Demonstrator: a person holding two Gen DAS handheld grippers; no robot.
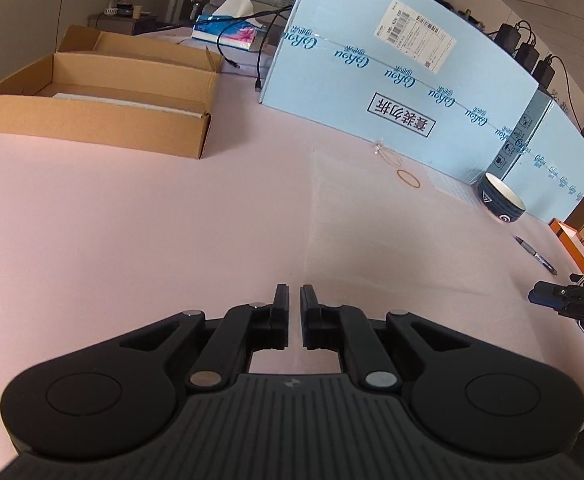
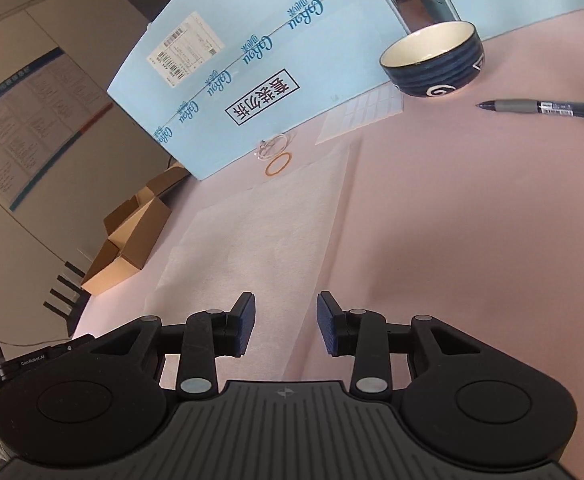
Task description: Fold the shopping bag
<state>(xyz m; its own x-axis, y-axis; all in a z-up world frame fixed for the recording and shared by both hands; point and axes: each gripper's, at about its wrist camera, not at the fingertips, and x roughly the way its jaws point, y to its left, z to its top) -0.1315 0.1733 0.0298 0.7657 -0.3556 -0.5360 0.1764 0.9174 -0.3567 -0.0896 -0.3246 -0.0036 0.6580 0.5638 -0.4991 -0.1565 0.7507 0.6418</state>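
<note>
Shopping bag (image 2: 259, 240) lies flat, partly folded; my left gripper (image 1: 295, 300) nearly closed, empty, right gripper (image 2: 285, 322) apart, empty.

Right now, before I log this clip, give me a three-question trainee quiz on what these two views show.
1. True or false: the right gripper is clamped on the translucent bag.
2. What lies nearest the orange rubber band? A) clear loop B) pen C) bowl
3. Fill in: the left gripper has its jaws nearly ____.

Key: 1 false, its jaws stand apart above the bag; 2 A; 3 shut, with nothing between them.
</note>
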